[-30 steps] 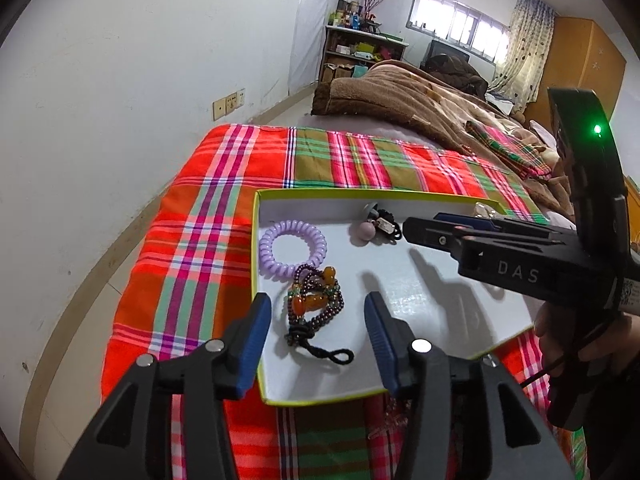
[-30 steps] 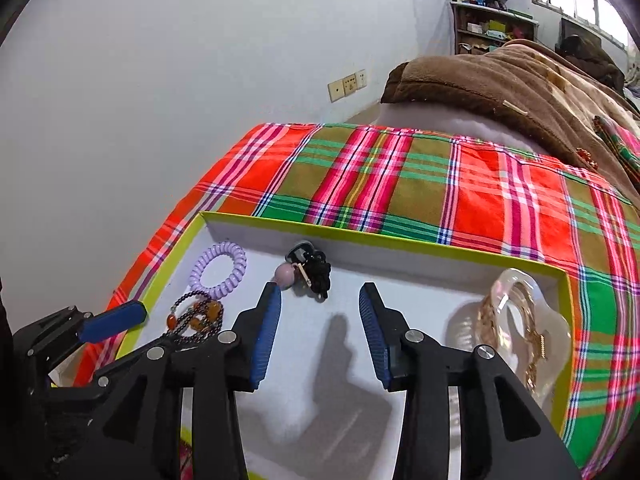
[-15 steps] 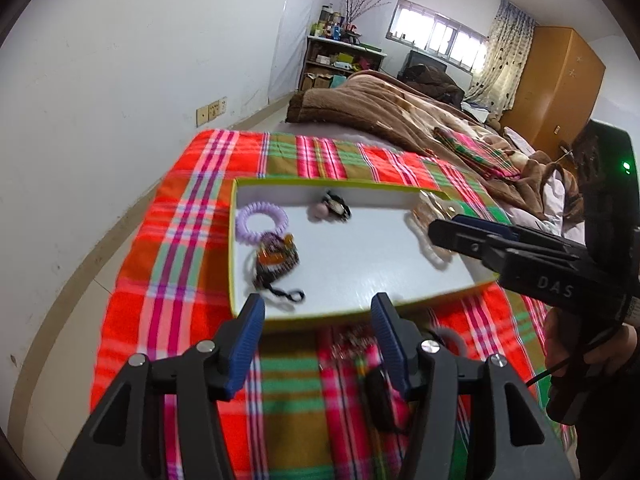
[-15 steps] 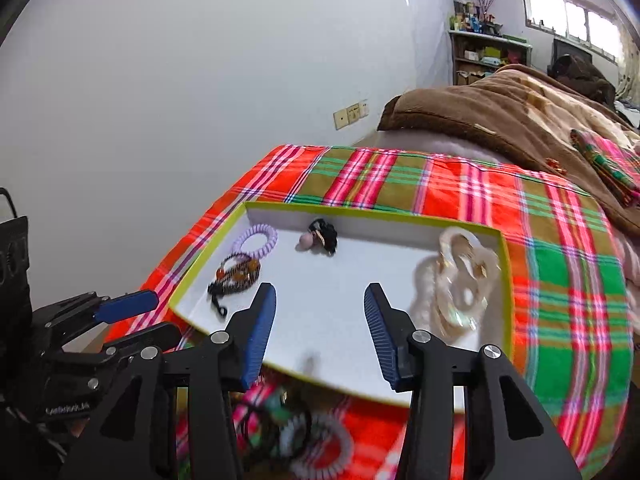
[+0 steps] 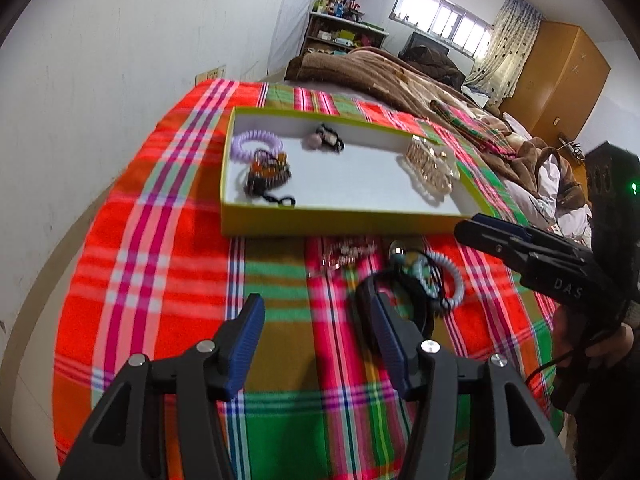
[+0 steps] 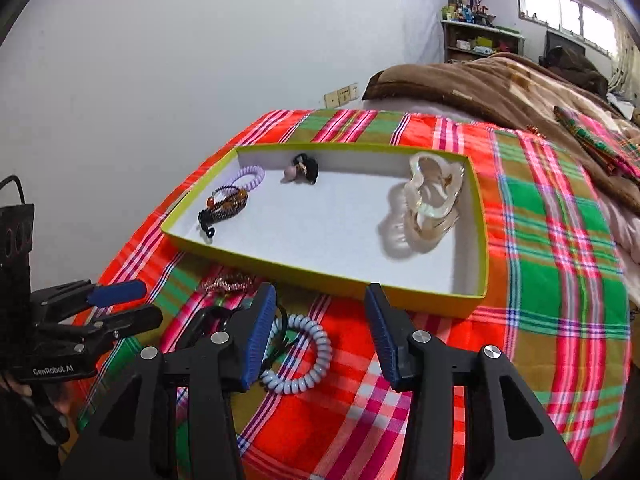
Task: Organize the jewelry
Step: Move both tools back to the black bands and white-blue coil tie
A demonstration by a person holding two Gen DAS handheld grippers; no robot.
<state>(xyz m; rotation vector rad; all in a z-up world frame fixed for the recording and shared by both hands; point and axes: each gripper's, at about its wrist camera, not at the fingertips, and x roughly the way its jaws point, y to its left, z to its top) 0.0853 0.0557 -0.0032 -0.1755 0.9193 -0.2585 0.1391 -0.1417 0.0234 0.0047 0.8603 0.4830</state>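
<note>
Left tongs (image 5: 316, 344): spread wide, nothing between the blue pads; held low over the plaid blanket (image 5: 160, 280), just short of the tray.
Right tongs (image 6: 320, 332): also spread, empty; hovering over the blanket at the tray's near rim. In the left wrist view they show from the side, at the right.
Tray (image 6: 328, 276): shallow, yellow-green walls, white floor; lies on the blanket directly ahead of both tongs.
Purple coil band (image 6: 250, 176): in the tray's far left corner, ahead and left of the right tongs.
Beaded bracelet (image 6: 224, 206): dark beads with amber ones and a black cord loop; lies against the purple coil band on its near side.
Black hair tie with pink bead (image 6: 302, 170): near the tray's far wall, apart from the bracelet.
Clear bangle with gold chain (image 6: 434, 194): at the tray's right end, ahead and right of the right tongs.
Pale blue coil band (image 6: 300, 354): outside the tray, on the blanket, just beside the left finger of the right tongs; black bands lie tangled against it.
Pink sparkly piece (image 6: 228, 282): on the blanket close to the tray's near wall, left of the right tongs; too blurred to identify.
</note>
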